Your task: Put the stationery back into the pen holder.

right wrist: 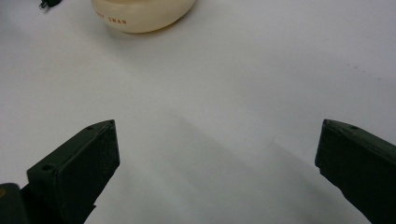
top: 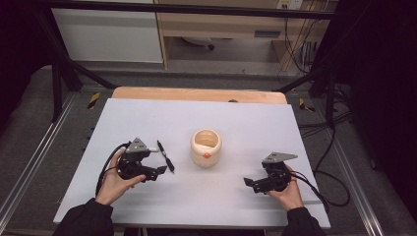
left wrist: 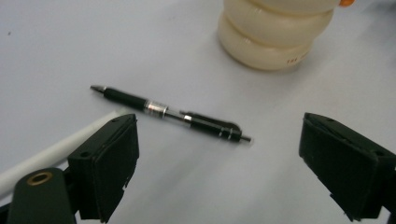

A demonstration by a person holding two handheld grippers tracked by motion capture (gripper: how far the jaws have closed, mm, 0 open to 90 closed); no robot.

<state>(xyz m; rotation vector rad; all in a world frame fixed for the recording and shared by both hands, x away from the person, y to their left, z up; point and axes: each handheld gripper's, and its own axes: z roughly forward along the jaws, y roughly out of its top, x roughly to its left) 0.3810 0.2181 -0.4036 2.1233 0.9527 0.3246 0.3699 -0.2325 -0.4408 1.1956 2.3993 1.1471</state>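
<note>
Pen: black click pen (left wrist: 170,114) lies flat on the worktop (top: 246,123), untouched, at about 9 o'clock from the cream pot; in my left gripper view it sits just beyond the fingers, its tip toward 10 o'clock and its clicker toward 4 o'clock.
White stick: pale rod (left wrist: 56,149), perhaps a second pen, runs under the near-side finger of the left gripper; I cannot tell what it is.
Pot: cream ribbed holder (top: 206,147) stands upright mid-worktop, mouth open, an orange spot on its near side; it is near the pen but apart from it.
Left gripper: left gripper (top: 155,172) hovers just at 7 o'clock of the pen, fingers (left wrist: 107,163) spread wide with nothing between them.
Right gripper: right gripper (top: 251,184) rests at 4 o'clock of the pot, well apart from it, fingers (right wrist: 84,163) spread and empty over bare worktop.
Step in hand: I judge this to be the approach to the pen, before any grasp.
Next move: I would bring the left gripper forward and down until the fingers straddle the barrel across its length, near the clear middle band, then pinch; the pen is thin and round, so it may roll if one finger touches first.
After that: the open pot looks like the likely place for it, tip down.
</note>
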